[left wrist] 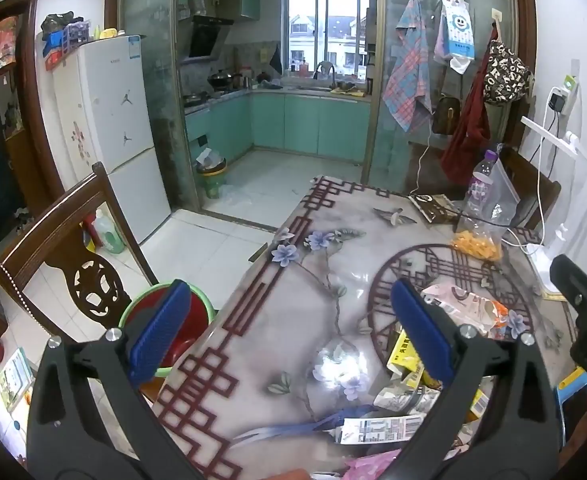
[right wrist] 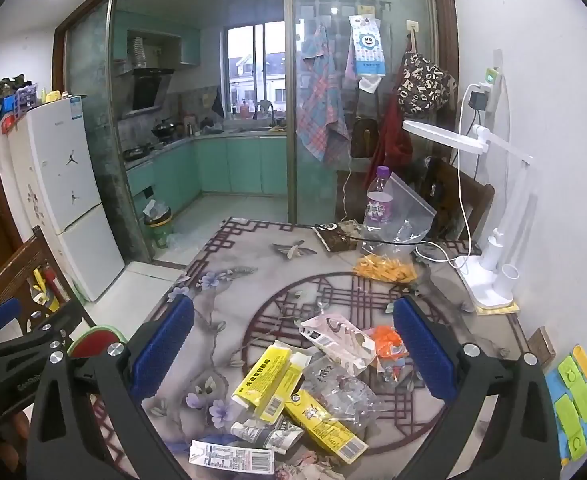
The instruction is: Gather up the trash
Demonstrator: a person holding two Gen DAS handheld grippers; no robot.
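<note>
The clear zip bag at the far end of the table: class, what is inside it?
The clear zip bag holds a heap of small orange-yellow pieces at its bottom; the rest looks empty. A purple-capped bottle covers its left edge.

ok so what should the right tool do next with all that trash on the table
Probably lower the right tool, open and empty, onto the yellow carton lying between its fingers at the top of the pile. The red bin beside the table's left edge looks like the drop spot.
</note>
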